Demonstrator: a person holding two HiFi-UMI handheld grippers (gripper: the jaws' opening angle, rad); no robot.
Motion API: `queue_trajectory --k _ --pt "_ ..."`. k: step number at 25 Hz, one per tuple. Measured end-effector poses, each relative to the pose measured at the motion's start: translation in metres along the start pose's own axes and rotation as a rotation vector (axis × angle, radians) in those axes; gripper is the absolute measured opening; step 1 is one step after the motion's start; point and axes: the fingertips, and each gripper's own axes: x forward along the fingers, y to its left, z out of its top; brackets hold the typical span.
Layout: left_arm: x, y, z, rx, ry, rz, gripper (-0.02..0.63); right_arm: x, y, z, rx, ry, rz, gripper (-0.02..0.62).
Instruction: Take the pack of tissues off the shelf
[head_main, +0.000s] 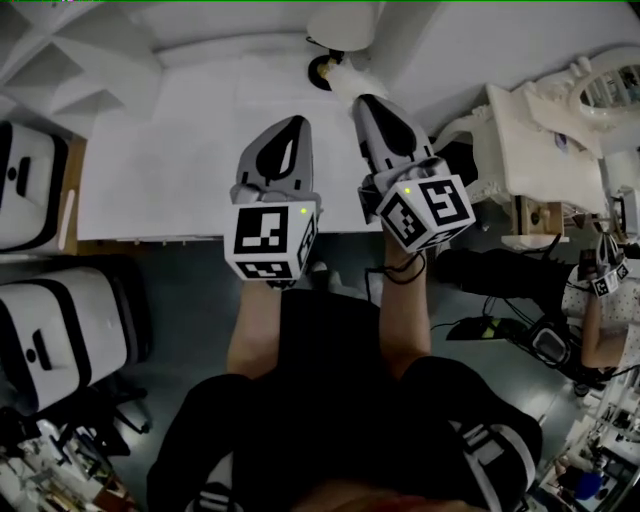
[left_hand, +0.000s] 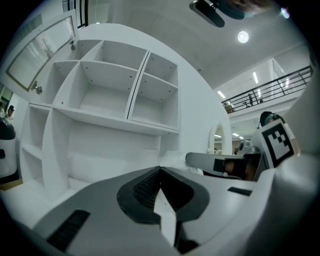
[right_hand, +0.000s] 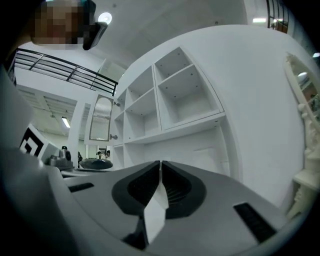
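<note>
A small white soft bundle, perhaps the tissue pack, lies on the white desk just past the tip of my right gripper. Whether they touch I cannot tell. The left gripper view shows this bundle beside the right gripper's finger. My left gripper hovers over the desk to the left of the right one. Both point level at the white shelf unit, whose compartments stand bare. The left gripper and the right gripper are shut, with nothing visible between the jaws.
A black ring sits on the desk behind the bundle. White ornate furniture stands to the right. Black-and-white cases stand on the floor at left. Another person with a marker cube is at far right, near cables.
</note>
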Motion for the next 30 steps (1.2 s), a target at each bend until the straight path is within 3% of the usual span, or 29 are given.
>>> queue_trajectory --k 10,18,30 --pt "0.016 -0.001 -0.024 0.06 0.057 0.029 0.01 -0.016 -0.009 -0.039 0.008 0.055 -0.005 0.031" --pt "0.029 -0.025 -0.031 0.043 0.06 0.004 0.01 -0.04 -0.025 -0.033 0.0 0.045 -0.04 0.029" --pt "0.021 -0.039 -0.025 0.058 0.049 0.003 0.01 -0.052 -0.026 -0.027 0.027 0.013 -0.007 0.026"
